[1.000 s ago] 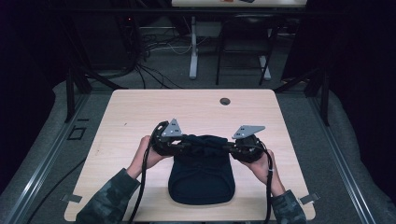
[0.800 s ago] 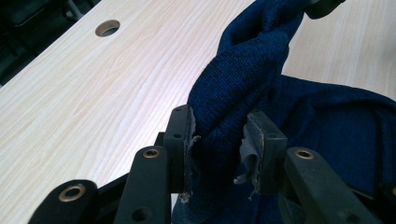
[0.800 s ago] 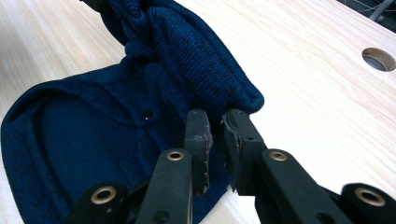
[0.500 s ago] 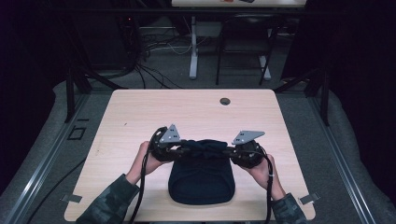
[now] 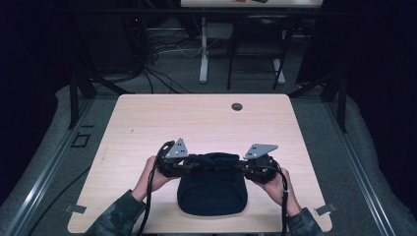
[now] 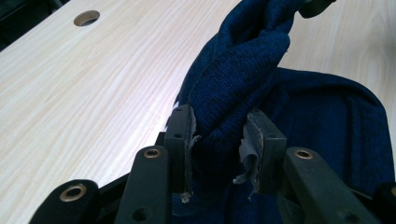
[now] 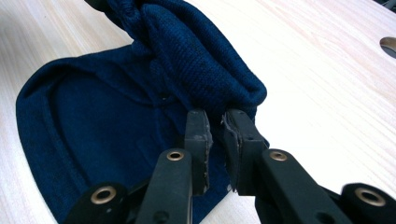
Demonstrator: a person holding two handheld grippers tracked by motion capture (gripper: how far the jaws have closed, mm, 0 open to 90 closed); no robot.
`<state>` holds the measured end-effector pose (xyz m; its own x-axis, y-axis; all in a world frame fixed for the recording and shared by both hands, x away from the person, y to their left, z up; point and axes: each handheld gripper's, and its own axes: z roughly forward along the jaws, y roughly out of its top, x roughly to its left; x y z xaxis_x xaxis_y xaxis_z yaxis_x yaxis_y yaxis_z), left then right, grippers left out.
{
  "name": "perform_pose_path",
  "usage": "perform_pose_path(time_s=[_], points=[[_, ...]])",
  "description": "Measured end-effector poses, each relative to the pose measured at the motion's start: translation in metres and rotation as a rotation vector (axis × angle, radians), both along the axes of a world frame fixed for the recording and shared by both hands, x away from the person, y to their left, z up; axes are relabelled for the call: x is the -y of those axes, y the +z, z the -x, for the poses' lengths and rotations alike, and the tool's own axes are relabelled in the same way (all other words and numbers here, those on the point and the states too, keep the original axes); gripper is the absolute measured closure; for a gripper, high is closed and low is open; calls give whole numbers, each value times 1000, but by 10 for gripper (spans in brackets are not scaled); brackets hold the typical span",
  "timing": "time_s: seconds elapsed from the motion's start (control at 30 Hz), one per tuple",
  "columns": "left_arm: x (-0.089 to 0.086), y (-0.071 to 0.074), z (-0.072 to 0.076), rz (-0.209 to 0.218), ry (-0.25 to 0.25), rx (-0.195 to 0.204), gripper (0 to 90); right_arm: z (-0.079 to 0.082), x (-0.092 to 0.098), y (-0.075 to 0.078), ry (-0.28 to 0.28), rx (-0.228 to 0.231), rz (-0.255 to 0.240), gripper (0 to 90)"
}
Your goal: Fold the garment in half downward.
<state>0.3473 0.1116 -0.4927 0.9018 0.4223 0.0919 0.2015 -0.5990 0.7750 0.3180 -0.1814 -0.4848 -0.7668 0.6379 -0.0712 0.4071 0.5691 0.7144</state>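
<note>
With both jaws clamped on the dark blue knitted cap (image 5: 211,189), left gripper (image 5: 183,166) at 9 and right gripper (image 5: 244,167) at 3 o'clock, keep the rolled brim taut and level.

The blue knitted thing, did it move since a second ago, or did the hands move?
Hardly anything changed. The left gripper slid a little inward and toward the person, bunching the far edge of the blue knitted cloth slightly more. The right gripper kept its place. Both stay shut on that edge, the rest of the cloth lies flat on the table, and nothing was let go.
</note>
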Motion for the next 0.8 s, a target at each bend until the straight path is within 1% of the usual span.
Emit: perform_pose_path(time_s=[0.07, 0.23, 0.3, 0.37, 0.47, 0.53, 0.6, 0.63, 0.67, 0.8], points=[[-1, -3, 2, 10, 1, -5, 658, 1, 0, -2, 5, -6, 1, 797], [-1, -9, 6, 5, -3, -6, 658, 4, -2, -5, 6, -10, 5, 797], [-3, -13, 8, 14, -6, -10, 658, 6, -3, -6, 9, -16, 11, 797], [-4, -16, 9, 21, -17, -13, 657, 7, -3, -8, 14, -25, 18, 797], [-5, -22, 11, 23, -34, -28, 653, 10, -4, -12, 19, -31, 27, 795], [-5, -25, 13, 15, -45, -35, 650, 12, -4, -14, 19, -39, 26, 793], [-5, -27, 15, 4, -53, -39, 647, 14, -4, -17, 20, -44, 35, 792], [-5, -28, 16, 7, -52, -36, 645, 15, -4, -18, 22, -51, 29, 792], [-5, -28, 16, 1, -56, -36, 644, 16, -4, -19, 24, -54, 44, 792], [-6, -32, 20, -2, -54, -44, 641, 20, -4, -23, 26, -59, 40, 792]])
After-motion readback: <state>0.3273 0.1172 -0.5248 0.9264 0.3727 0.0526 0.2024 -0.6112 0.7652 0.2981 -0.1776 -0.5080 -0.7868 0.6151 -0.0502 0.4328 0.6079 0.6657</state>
